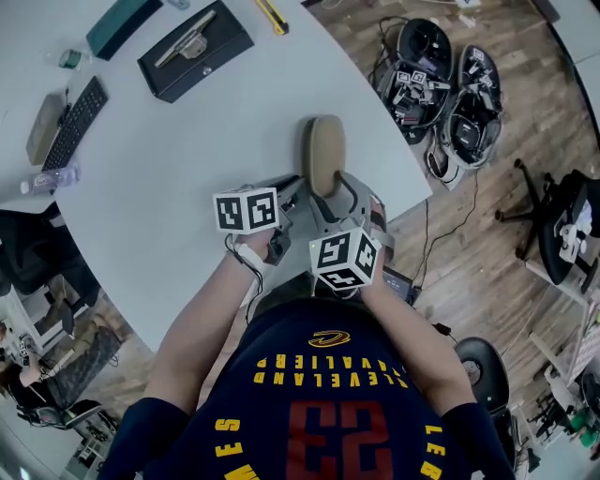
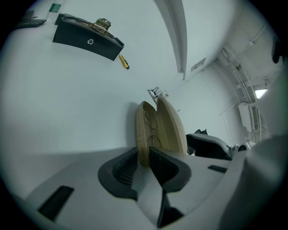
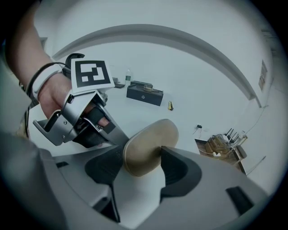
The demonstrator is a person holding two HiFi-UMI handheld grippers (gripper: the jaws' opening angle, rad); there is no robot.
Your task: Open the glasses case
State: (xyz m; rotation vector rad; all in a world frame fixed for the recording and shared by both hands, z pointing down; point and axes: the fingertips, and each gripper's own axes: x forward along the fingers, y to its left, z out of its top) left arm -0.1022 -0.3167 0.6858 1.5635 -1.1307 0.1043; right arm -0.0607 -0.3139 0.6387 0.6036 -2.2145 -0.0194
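Observation:
The tan glasses case (image 1: 326,155) stands on its edge on the white table (image 1: 187,169), near the table's front edge. In the left gripper view the case (image 2: 170,130) gapes a little at the top, and wire glasses (image 2: 152,128) show inside it. My left gripper (image 2: 143,161) is shut on the near end of the left shell. My right gripper (image 3: 141,166) is shut on the other shell (image 3: 148,143) from the right side. In the head view the left gripper (image 1: 292,190) and the right gripper (image 1: 343,194) meet at the case's near end.
A black box (image 1: 195,49) with a metal tool on it lies at the back. A keyboard (image 1: 75,122), a small bottle (image 1: 52,178), a yellow cutter (image 1: 272,14) and a teal case (image 1: 122,23) are far left and back. Black bags and cables (image 1: 450,84) lie on the floor.

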